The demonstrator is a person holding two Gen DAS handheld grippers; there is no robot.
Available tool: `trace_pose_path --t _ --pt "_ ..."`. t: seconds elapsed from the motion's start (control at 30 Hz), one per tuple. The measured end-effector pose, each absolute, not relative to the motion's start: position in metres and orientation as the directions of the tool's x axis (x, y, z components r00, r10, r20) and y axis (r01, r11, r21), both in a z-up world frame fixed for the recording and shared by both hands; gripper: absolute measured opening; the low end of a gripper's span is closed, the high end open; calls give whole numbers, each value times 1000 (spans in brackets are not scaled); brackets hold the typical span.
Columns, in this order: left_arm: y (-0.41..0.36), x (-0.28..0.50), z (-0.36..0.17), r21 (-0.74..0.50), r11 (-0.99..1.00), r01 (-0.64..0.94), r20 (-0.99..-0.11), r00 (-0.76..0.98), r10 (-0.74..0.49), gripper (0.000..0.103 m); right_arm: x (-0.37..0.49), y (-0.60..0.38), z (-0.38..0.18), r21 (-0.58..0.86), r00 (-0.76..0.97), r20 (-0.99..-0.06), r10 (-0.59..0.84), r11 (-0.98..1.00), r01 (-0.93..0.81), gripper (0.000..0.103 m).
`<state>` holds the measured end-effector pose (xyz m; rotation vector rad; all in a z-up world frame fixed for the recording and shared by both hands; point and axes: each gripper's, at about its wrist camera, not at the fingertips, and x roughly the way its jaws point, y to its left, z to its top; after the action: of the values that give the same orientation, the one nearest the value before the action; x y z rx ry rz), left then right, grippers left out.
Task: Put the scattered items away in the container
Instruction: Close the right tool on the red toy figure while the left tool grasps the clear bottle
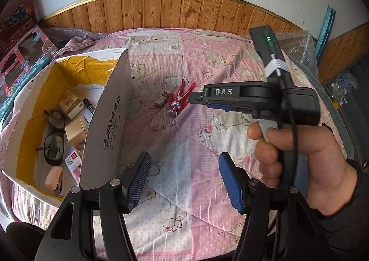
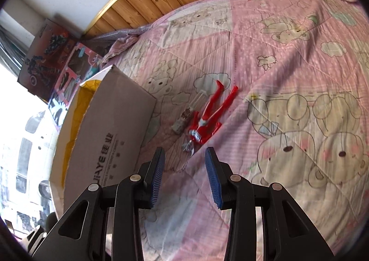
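A red and silver toy figure (image 2: 208,115) lies on the pink quilt, head toward the camera, with a small clear-capped bottle (image 2: 184,118) just left of it. My right gripper (image 2: 184,168) hovers open just short of the figure's head, nothing between its fingers. In the left wrist view the figure (image 1: 181,97) and bottle (image 1: 162,101) lie mid-bed, with the right gripper (image 1: 193,97) pointing at them from the right. My left gripper (image 1: 184,180) stands open and empty, nearer the camera. The cardboard box (image 1: 108,122) with yellow lining sits left and holds glasses, small cartons and other items.
The box wall (image 2: 110,136) stands just left of the right gripper. Toy boxes (image 1: 20,63) lean at the far left by the wooden wall panel. A hand (image 1: 299,157) holds the right gripper's handle. Bubble wrap (image 1: 299,49) lies at the bed's right edge.
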<state>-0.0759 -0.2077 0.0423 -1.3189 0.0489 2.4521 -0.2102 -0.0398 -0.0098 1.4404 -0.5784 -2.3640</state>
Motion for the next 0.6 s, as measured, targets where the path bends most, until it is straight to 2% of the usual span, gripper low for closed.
trace_pose_path --t 0.2,0.3,0.33,0.37,0.5,0.53,0.57,0.6 --pt "-222 -102 29 -199 -934 -297 -824 -466 324 62 -265 -57 -55 383 -418 -835 -357 -923 22 47" --pt "-224 -114 21 -211 -934 -288 -829 -454 327 62 -272 -76 -57 255 -464 -838 -287 -958 131 47" --pt "-225 -118 20 -213 -935 -283 -830 -453 326 62 -273 -81 -57 200 -471 -844 -257 -965 167 38" --pt "-226 -122 19 -216 -936 -279 -829 -453 327 62 -273 -81 -56 182 -471 -845 -254 -964 193 37" --pt "-220 -142 18 -225 -932 -284 -822 -459 338 62 -261 -51 -41 236 -460 -835 -302 -952 197 29" --pt "-217 -148 17 -222 -932 -288 -819 -463 338 62 -256 -42 -33 265 -462 -825 -325 -945 191 26" --pt "-213 -155 16 -220 -931 -291 -816 -467 339 62 -250 -31 -25 294 -464 -815 -346 -938 183 15" --pt "-209 -163 15 -222 -929 -296 -812 -471 344 62 -244 -20 -19 319 -462 -808 -365 -931 178 12"
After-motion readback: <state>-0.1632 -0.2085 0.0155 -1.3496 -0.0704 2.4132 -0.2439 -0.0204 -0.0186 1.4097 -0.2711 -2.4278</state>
